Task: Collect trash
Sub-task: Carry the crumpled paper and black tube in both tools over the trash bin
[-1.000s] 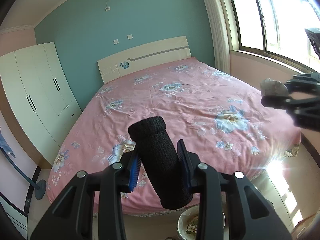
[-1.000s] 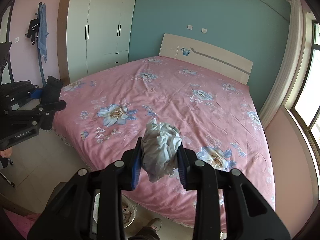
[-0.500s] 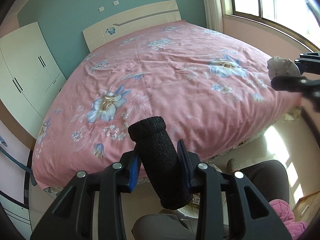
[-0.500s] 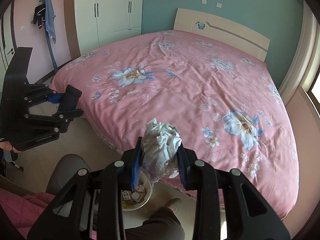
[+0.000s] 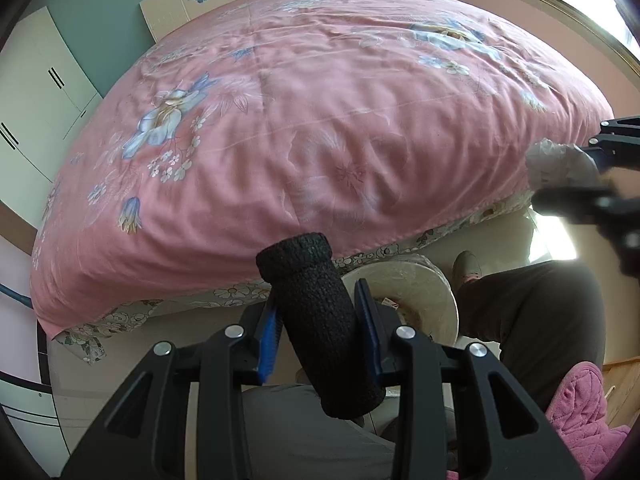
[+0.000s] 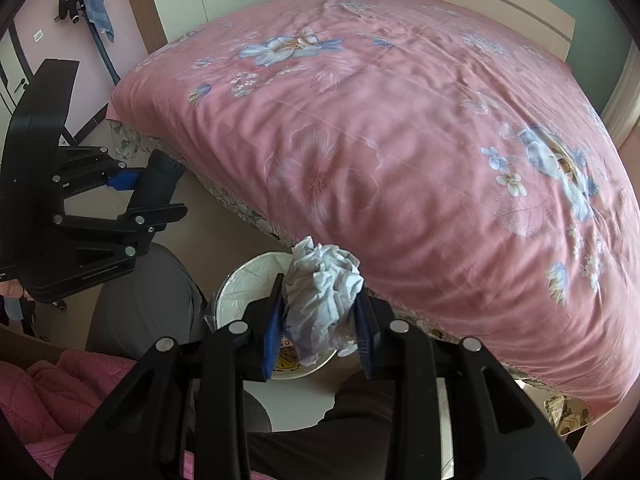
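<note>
Right wrist view: the right gripper (image 6: 320, 320) clamps a crumpled paper wad (image 6: 322, 300), poised over the lined trash bin (image 6: 240, 292) by the bed's (image 6: 400, 140) foot edge for dropping. The left gripper (image 5: 318, 330) grips 1 black knit roll (image 5: 316, 320) beside that bin.

Crumpled paper wad (image 6: 322, 298) clamped in right tool (image 6: 320, 320) above white bin (image 6: 256, 284) beside pink bed (image 6: 400, 140).
</note>
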Demonstrator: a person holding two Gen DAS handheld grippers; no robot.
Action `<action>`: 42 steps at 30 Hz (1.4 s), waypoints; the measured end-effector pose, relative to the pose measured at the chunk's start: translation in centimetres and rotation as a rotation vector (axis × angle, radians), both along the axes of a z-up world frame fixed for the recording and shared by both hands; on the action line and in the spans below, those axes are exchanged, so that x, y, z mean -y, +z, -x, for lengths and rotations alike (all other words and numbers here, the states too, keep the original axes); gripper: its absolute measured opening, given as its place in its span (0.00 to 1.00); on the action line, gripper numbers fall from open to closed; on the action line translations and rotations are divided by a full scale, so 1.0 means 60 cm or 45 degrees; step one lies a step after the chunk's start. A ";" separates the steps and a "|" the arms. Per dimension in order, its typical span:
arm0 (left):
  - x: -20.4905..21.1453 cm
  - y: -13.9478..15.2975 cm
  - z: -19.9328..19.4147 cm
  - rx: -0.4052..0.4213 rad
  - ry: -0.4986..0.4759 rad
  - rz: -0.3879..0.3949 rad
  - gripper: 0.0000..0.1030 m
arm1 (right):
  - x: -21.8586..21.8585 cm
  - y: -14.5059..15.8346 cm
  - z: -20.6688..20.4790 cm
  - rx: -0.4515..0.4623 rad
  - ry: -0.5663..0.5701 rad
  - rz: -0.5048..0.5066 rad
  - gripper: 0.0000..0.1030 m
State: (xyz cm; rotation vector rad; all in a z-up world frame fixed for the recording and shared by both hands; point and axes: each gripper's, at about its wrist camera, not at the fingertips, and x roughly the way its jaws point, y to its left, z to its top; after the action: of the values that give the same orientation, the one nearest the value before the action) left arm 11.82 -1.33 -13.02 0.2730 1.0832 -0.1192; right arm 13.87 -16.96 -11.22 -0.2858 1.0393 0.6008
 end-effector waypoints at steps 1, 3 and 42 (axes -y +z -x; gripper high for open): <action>0.001 -0.015 -0.001 -0.020 0.001 -0.004 0.36 | -0.005 -0.015 0.000 -0.018 0.004 0.008 0.31; 0.002 -0.043 -0.003 -0.059 0.004 -0.004 0.36 | -0.015 -0.044 0.000 -0.063 0.015 0.012 0.31; 0.012 -0.447 -0.097 -0.638 0.211 0.183 0.36 | -0.100 -0.507 -0.034 -0.720 -0.156 0.043 0.32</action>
State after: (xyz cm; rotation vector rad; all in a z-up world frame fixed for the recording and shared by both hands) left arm 17.66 -2.06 -39.82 0.0193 1.5818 -0.1194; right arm 15.92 -10.97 -41.67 -0.0771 1.5995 0.5658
